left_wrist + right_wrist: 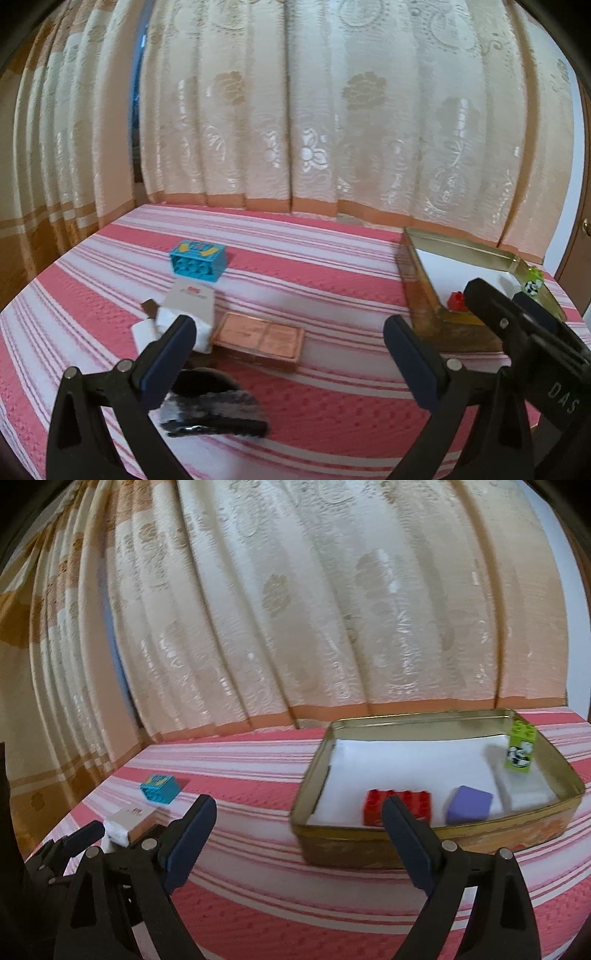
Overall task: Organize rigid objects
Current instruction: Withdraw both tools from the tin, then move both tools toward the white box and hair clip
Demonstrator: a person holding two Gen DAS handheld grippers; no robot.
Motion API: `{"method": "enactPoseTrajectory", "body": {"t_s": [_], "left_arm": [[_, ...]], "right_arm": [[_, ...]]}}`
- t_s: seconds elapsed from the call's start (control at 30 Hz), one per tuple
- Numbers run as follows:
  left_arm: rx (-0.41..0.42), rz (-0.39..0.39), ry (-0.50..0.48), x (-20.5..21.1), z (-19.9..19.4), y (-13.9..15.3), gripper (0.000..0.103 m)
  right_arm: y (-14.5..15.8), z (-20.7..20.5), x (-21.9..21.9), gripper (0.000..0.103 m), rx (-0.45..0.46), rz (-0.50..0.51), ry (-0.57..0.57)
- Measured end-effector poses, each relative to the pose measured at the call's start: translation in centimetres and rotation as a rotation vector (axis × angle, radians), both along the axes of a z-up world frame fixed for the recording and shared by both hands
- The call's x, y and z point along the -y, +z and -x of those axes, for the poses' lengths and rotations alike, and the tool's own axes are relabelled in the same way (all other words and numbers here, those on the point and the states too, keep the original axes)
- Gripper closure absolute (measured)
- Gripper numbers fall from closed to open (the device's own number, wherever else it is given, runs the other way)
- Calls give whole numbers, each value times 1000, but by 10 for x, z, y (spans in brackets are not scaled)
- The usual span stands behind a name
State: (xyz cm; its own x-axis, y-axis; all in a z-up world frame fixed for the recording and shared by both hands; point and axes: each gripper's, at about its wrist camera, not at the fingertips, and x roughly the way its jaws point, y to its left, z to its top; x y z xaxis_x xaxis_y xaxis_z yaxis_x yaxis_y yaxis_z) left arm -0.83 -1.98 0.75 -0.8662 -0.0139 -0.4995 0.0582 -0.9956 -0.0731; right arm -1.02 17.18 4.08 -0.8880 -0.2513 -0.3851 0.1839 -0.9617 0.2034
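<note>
Three bricks: red [399,806], green [521,753], teal [198,260]; one tin [369,840].
</note>
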Motion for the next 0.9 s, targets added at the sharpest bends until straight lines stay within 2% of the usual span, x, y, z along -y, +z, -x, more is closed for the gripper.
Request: {"method": "enactPoseTrajectory", "body": {"t_s": [0.27, 0.4, 0.57, 0.7, 0.9], "left_arm": [[2, 46, 36, 42, -17, 0, 0], [-14, 24, 90, 83, -32, 2, 0], [3, -19, 183, 132, -41, 3, 0], [20, -25, 227, 153, -41, 0, 0], [50, -65, 237, 169, -37, -7, 0]], "right_arm": [[-6, 2, 27, 10, 62, -1, 120], [-12, 5, 48, 10, 124, -24, 206], [-18, 3, 78, 11, 165, -62, 307], [-25, 2, 103, 11, 219, -84, 403], [-35, 3, 136, 11, 274, -113, 495]]}}
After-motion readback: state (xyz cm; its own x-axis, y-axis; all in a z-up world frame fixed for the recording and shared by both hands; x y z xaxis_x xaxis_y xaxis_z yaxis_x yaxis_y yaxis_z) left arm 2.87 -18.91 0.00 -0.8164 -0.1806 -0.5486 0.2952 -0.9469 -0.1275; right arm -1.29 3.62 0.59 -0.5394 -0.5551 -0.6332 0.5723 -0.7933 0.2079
